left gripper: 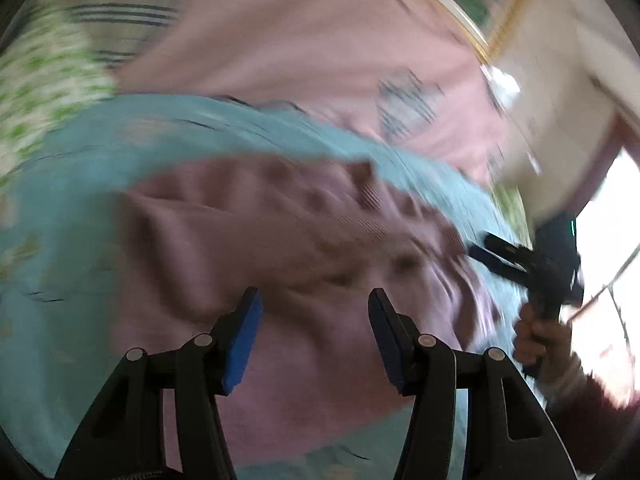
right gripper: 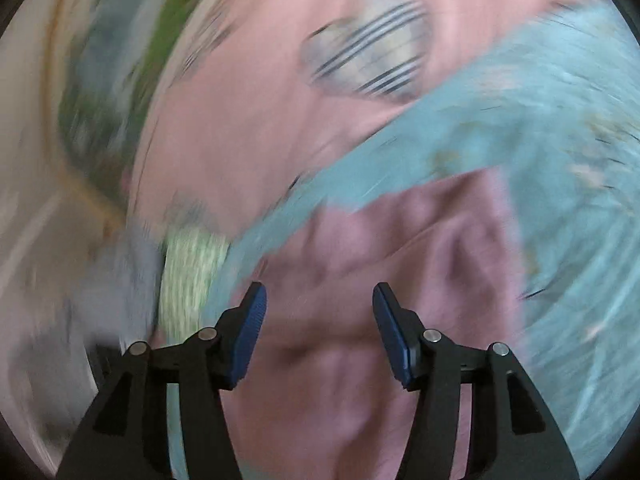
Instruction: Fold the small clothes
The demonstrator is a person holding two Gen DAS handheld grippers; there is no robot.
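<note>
A small mauve-pink ribbed garment (left gripper: pixel 280 240) lies rumpled on a light blue cloth (left gripper: pixel 60 208). Both views are motion-blurred. My left gripper (left gripper: pixel 316 304) is open, above the garment's near part, nothing between its blue pads. My right gripper (right gripper: pixel 320 300) is open above the same garment (right gripper: pixel 380 248), also empty. The right gripper also shows in the left wrist view (left gripper: pixel 496 256) at the garment's right edge, held by a hand.
A pink bedsheet (left gripper: pixel 300 40) with striped heart prints (right gripper: pixel 372 64) lies beyond the blue cloth (right gripper: pixel 560 128). A green-and-white patterned cloth (left gripper: pixel 40 88) sits at the left, and it shows in the right wrist view (right gripper: pixel 192 276). The bed's edge and a cream wall (left gripper: pixel 560 100) are at the right.
</note>
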